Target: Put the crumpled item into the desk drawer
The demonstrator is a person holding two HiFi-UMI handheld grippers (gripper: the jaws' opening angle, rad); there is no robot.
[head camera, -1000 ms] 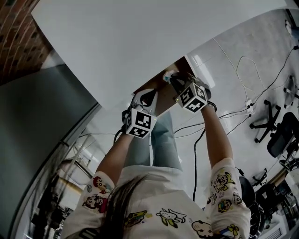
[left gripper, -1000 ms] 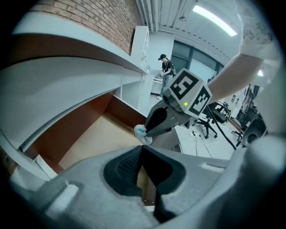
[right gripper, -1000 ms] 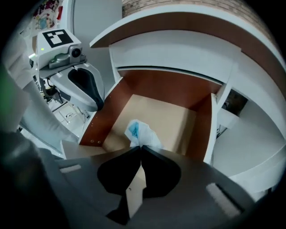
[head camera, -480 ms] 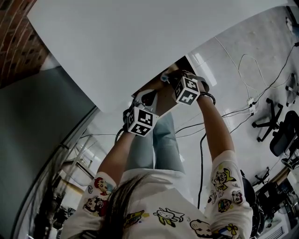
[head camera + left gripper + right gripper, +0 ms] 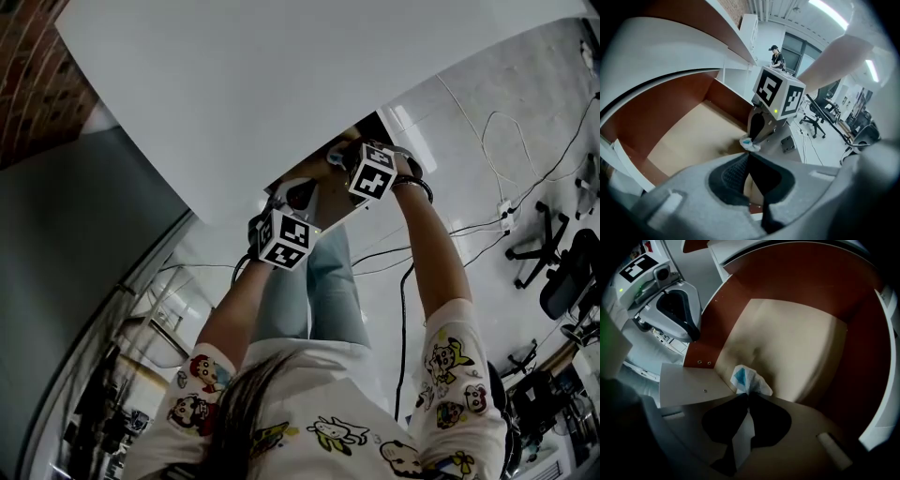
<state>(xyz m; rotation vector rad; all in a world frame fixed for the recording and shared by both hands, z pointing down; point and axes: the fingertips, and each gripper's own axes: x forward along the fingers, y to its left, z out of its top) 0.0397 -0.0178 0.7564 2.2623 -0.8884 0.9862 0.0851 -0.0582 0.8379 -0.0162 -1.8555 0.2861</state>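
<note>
The crumpled white-and-blue paper wad [image 5: 749, 379] hangs above the pale floor of the open desk drawer [image 5: 797, 343], pinched tight in the right claw [image 5: 748, 397]. The left claw [image 5: 749, 154] is closed on nothing near the drawer's front. It looks like the placing step; next, the right claw should part and let the wad drop.

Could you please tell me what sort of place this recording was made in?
Most likely an open-plan office or lab workspace. There is a white desk with a wood-lined drawer pulled open, wheeled office chairs stand nearby, and cables trail across the pale floor.
</note>
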